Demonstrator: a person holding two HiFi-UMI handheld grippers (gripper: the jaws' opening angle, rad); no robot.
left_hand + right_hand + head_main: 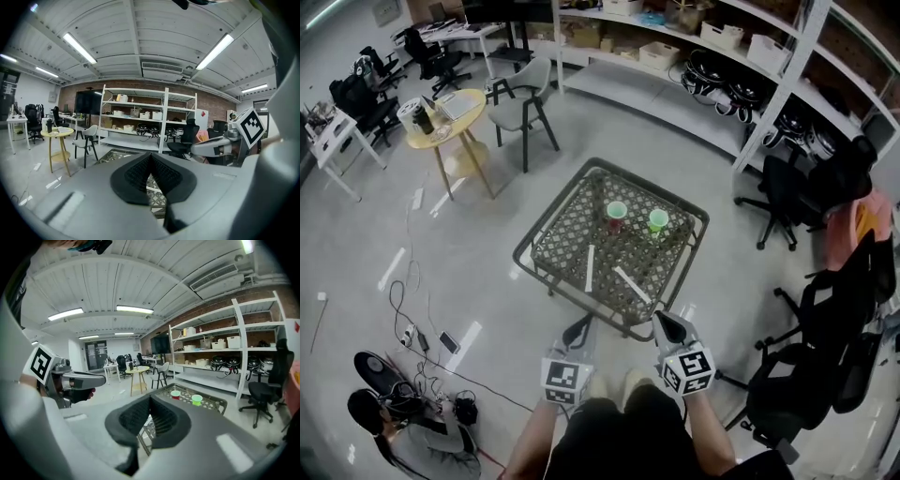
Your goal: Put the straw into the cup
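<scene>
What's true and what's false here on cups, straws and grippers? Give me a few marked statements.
1. A red cup and a green cup stand on the lattice table. True.
2. One straw is already in the green cup. False: the left straw and the right straw both lie flat on the table, nearer the person than the cups.
3. The right gripper holds a straw. False: its jaws are together with nothing between them.
4. Neither gripper touches a straw. True.
5. The left gripper has its jaws wide apart. False: they are together.
</scene>
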